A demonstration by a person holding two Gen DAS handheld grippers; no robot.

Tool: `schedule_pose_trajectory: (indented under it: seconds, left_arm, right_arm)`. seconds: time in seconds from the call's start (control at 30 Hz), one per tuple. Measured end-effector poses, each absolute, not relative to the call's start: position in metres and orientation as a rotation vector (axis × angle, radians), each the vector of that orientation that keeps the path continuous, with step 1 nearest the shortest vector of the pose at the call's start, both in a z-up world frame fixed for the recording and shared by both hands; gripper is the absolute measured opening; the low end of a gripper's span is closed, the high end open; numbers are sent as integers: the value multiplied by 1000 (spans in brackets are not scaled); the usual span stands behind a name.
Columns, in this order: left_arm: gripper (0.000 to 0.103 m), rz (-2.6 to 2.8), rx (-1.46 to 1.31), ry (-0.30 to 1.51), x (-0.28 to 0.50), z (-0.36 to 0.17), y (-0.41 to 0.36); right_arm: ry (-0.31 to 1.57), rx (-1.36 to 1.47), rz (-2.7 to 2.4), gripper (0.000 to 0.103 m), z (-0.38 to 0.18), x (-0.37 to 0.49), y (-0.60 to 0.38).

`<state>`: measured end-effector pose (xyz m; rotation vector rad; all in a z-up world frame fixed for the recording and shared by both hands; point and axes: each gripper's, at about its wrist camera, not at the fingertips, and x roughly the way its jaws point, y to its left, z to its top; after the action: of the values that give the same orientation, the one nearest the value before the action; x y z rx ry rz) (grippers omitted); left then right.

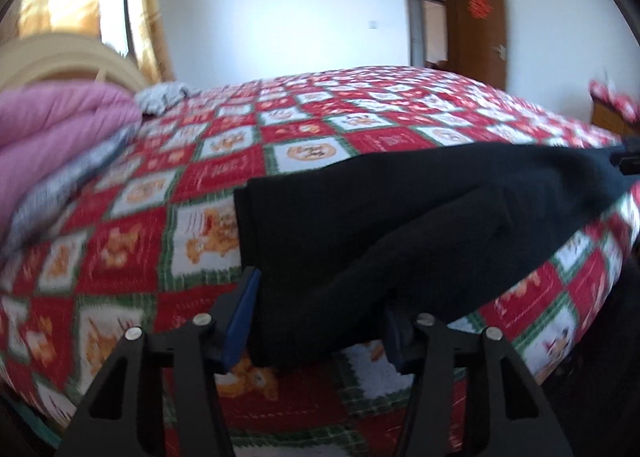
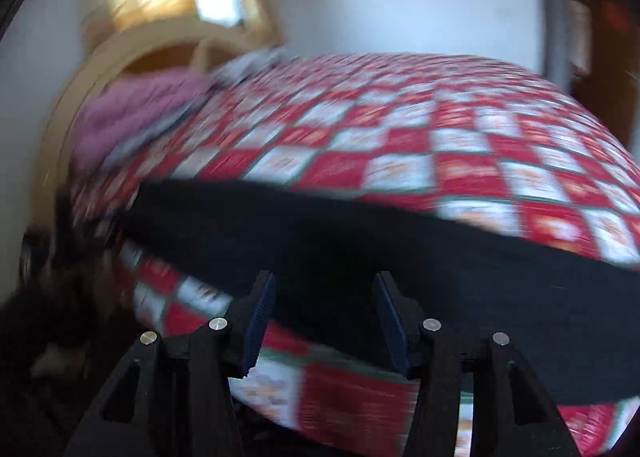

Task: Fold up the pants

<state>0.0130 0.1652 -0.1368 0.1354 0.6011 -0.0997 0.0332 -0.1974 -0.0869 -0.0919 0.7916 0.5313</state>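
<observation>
Black pants point(image 1: 400, 217) lie across the red and white patchwork bedspread point(image 1: 200, 185) near the bed's front edge. In the left wrist view my left gripper point(image 1: 320, 321) has its jaws wide apart, with one end of the pants bunched between the blue pads point(image 1: 242, 321); the cloth is not clamped. In the right wrist view, which is blurred, the pants point(image 2: 400, 249) run as a dark band across the bedspread point(image 2: 400, 145). My right gripper point(image 2: 326, 321) is open, its fingers at the near edge of the cloth. A bit of the right gripper point(image 1: 630, 159) shows at the far right of the left view.
A pink quilt point(image 1: 52, 125) and grey bedding point(image 1: 164, 95) lie at the head of the bed by the cream headboard point(image 1: 68, 57). A brown door point(image 1: 478, 21) stands open in the far wall. A wooden nightstand point(image 1: 610, 117) is at the right.
</observation>
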Motion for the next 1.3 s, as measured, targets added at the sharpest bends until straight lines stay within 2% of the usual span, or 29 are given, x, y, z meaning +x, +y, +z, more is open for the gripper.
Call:
schedule_pose_trajectory:
  seconds: [0.07, 0.1, 0.13, 0.2, 0.3, 0.53, 0.57, 0.6, 0.67, 0.8, 1.0, 1.13, 1.23, 1.3]
  left_arm:
    - [46, -110, 225, 576, 13, -135, 160]
    - [39, -105, 257, 567, 15, -133, 159]
    - [31, -110, 254, 563, 17, -130, 161]
    - [23, -131, 214, 550, 22, -123, 167]
    - [23, -139, 251, 539, 26, -122, 170]
    - [23, -146, 252, 506, 20, -125, 174]
    - [23, -149, 246, 498, 19, -123, 175]
    - [23, -152, 236, 488, 17, -121, 178]
    - [23, -162, 228, 479, 16, -119, 179]
    - [23, -171, 231, 481, 16, -126, 177]
    - [23, -167, 358, 486, 9, -138, 169]
    - [23, -182, 299, 459, 3, -131, 176]
    - [23, -182, 316, 442, -1, -127, 179]
    - [28, -166, 358, 468, 2, -137, 175]
  right_arm:
    - [805, -195, 588, 53, -100, 30, -168]
    - [800, -243, 602, 53, -104, 28, -157]
    - [791, -283, 611, 53, -107, 27, -148]
    - [805, -287, 628, 53, -111, 33, -139]
    - [801, -253, 662, 53, -108, 43, -127]
    - [796, -453, 712, 52, -133, 48, -61]
    - [798, -472, 707, 49, -138, 47, -57]
    - [799, -480, 703, 35, -141, 48, -56]
    - [805, -499, 682, 18, -148, 50, -56]
    - [821, -459, 676, 3, -149, 55, -63]
    - [864, -441, 734, 3, -137, 46, -68]
    - [889, -473, 717, 3, -150, 44, -64]
    - [878, -416, 751, 3, -136, 38, -69]
    - [866, -438, 745, 3, -135, 36, -67]
